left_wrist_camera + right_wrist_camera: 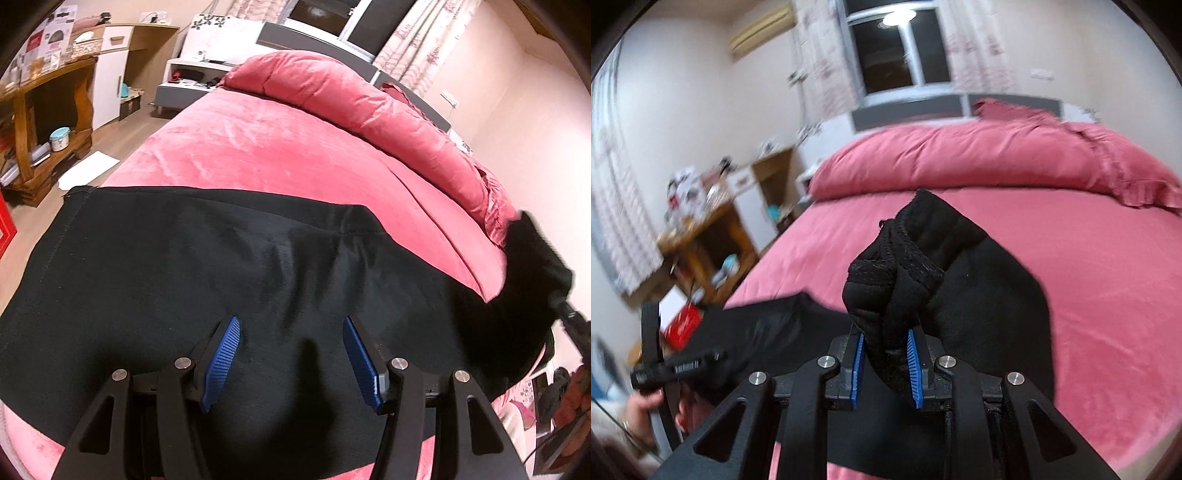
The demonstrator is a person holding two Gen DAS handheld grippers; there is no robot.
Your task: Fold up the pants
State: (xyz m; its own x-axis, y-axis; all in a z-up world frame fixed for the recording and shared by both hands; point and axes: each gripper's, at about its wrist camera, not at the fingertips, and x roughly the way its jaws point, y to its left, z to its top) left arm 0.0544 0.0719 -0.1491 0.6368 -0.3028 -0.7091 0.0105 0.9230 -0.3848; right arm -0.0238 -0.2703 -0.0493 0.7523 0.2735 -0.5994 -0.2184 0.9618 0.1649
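Black pants (pixel 192 258) lie spread across the near part of a pink bed (pixel 266 147). My left gripper (pixel 291 326) is open, its blue pads apart, hovering just over the flat black cloth and holding nothing. My right gripper (pixel 885 341) is shut on a bunched end of the pants (pixel 897 266) and holds it lifted above the bed (pixel 1108 295). In the left wrist view that lifted end (pixel 532 258) rises at the far right. In the right wrist view the left gripper's handle (pixel 676 369) shows at the lower left.
A rolled pink duvet (pixel 351 96) lies across the head of the bed. A wooden shelf unit (pixel 48 122) and white cabinet (pixel 110 70) stand to the left on a wood floor. A nightstand (pixel 184 85) stands by the headboard. A window (pixel 897 51) is behind.
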